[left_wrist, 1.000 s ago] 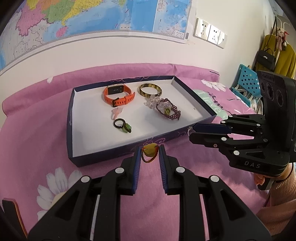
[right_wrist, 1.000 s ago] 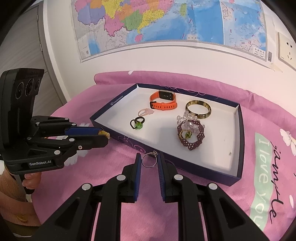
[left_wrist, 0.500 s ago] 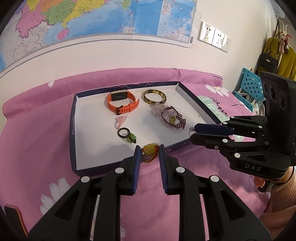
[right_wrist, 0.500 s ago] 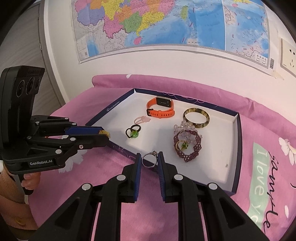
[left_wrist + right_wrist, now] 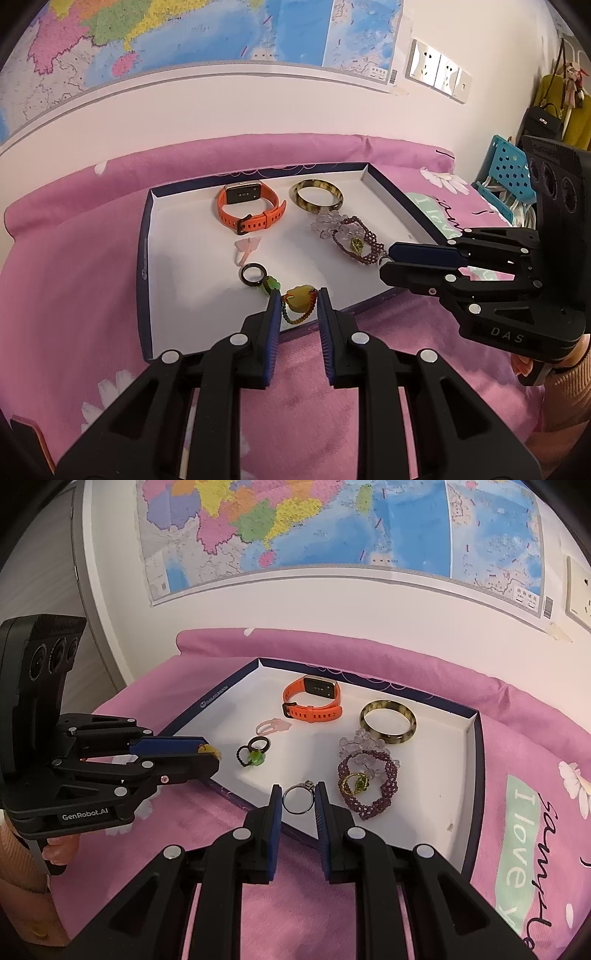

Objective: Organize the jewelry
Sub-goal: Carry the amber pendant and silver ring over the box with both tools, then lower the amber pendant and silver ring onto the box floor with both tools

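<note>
Left tongs [image 5: 297, 307] pinching yellow-bead bracelet [image 5: 300, 300]; right tongs [image 5: 298, 798] pinching silver ring [image 5: 298, 799], both hovering over tray [image 5: 472, 760]; ring is risking slipping onto bed [image 5: 295, 904].

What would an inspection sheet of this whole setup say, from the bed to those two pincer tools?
Surface: pink floral bedspread.
Job's things: shallow box holds orange watch, tortoiseshell bangle, purple beaded bracelet, pink ring, black ring with green bead.
Clutter: nothing seen.
Grippers: left gripper shut on yellow-bead bracelet; right gripper shut on silver ring.
Cables: nothing seen.
Surroundings: wall map, sockets, hanging bags.
</note>
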